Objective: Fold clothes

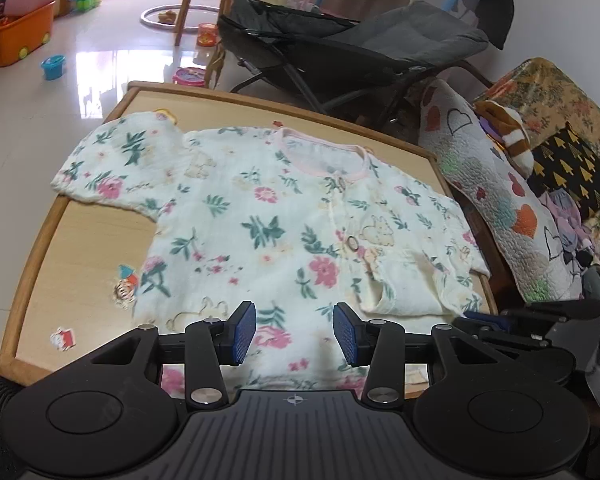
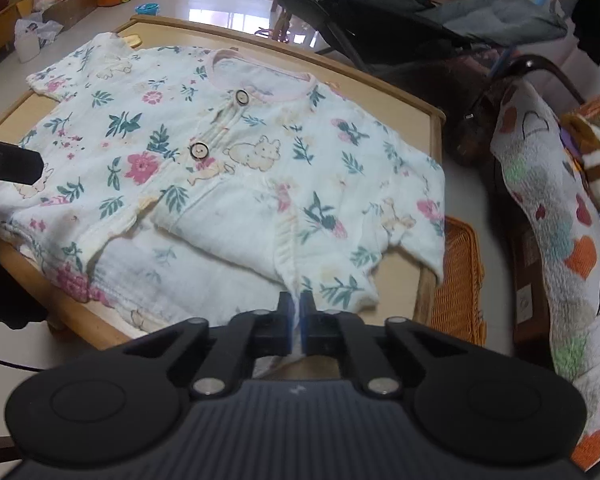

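We see the right gripper (image 2: 298,322) with jaws pinched tight on a white fold of the floral shirt (image 2: 228,168), angled steeply down. The left gripper (image 1: 294,334) hovers above the hem, jaws part-open, holding nothing. The crinkled cotton shirt lies flat across the wooden table (image 1: 80,220). A woven wicker basket (image 2: 458,276) stands beside the table, contents unseen.

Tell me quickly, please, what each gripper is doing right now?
Left gripper: open, holding nothing.
Right gripper: shut on the white floral cotton shirt, pinching its hem.
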### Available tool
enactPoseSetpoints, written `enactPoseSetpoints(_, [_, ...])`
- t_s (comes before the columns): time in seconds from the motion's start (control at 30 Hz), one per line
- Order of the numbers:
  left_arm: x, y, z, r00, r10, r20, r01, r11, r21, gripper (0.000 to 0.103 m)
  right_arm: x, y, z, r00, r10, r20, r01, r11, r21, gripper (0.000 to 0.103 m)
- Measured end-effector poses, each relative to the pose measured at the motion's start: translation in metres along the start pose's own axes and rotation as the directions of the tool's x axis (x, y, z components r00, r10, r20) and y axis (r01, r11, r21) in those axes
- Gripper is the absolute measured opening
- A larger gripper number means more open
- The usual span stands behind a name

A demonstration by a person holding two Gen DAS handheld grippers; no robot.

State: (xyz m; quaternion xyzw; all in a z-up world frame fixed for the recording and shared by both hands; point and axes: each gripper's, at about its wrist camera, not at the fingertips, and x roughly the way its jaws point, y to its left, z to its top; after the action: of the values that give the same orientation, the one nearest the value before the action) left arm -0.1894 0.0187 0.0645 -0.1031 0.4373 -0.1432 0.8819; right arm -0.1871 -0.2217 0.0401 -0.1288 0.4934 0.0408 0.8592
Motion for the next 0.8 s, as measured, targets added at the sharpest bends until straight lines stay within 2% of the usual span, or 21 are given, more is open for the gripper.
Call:
enactPoseSetpoints(0.17, [0.002,-0.002,0.001,1.0,-0.005,-0.005,0.005,1.0,-0.005,0.046,-0.021,-0.017,-0.018,0.999,0.041,-0.018,-0.04,0.998,0.041,0.003])
enactPoseSetpoints(0.3, [0.005,-0.001,-0.003,1.0,-0.008,-0.021,0.008,1.0,-0.015,0.046,-0.032,-0.027,-0.033,0.993,0.097,-0.068,-0.094,0.994,0.058,0.003])
enactPoseSetpoints(0.47, [0.007,0.001,-0.007,0.999,-0.005,-0.037,0.005,1.0,-0.016,0.046,-0.037,-0.017,-0.048,0.973,0.157,-0.166,-0.165,0.986,-0.033,0.004])
enactPoseSetpoints(0.53, [0.007,0.003,-0.006,0.999,0.001,-0.04,-0.002,1.0,-0.015,0.046,-0.04,-0.01,-0.052,0.97,0.166,-0.18,-0.181,0.981,-0.068,0.005])
enactPoseSetpoints(0.67, [0.005,0.009,-0.005,0.999,0.011,-0.035,-0.012,1.0,-0.026,0.046,-0.049,-0.011,-0.04,0.98,0.163,-0.111,-0.17,0.984,-0.061,0.008])
enactPoseSetpoints(0.8, [0.003,0.014,-0.005,0.999,0.017,-0.031,-0.018,0.999,-0.039,0.046,-0.046,-0.028,-0.005,0.981,0.191,-0.022,-0.191,0.981,-0.02,0.012])
